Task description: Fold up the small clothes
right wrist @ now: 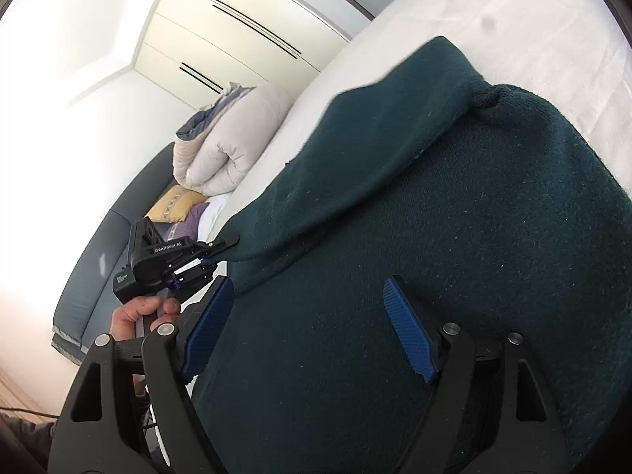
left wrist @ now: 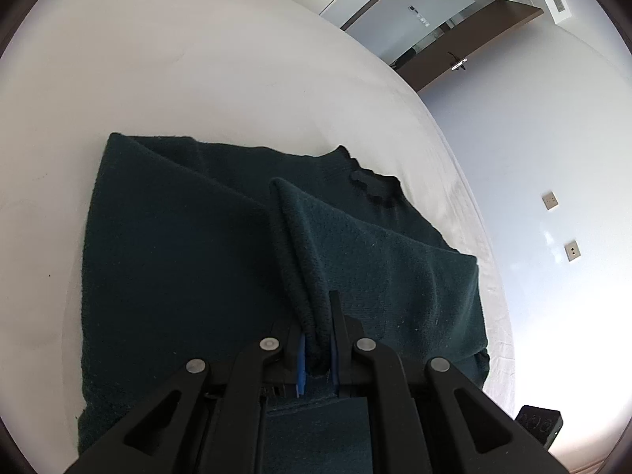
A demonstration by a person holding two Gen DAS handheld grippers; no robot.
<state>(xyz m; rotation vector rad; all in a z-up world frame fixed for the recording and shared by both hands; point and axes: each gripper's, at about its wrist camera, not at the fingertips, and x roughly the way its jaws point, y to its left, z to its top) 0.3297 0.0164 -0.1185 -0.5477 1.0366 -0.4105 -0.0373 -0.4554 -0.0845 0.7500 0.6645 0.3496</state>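
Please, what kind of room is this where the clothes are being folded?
Most likely a bedroom. A dark green sweater lies on a bed with a white sheet, a rolled duvet and pillows sit at its head, and a built-in white wardrobe lines the wall.

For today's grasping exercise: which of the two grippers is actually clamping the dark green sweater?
The left gripper: its fingers are shut on a raised fold of the dark green sweater. The right gripper hovers open over it.
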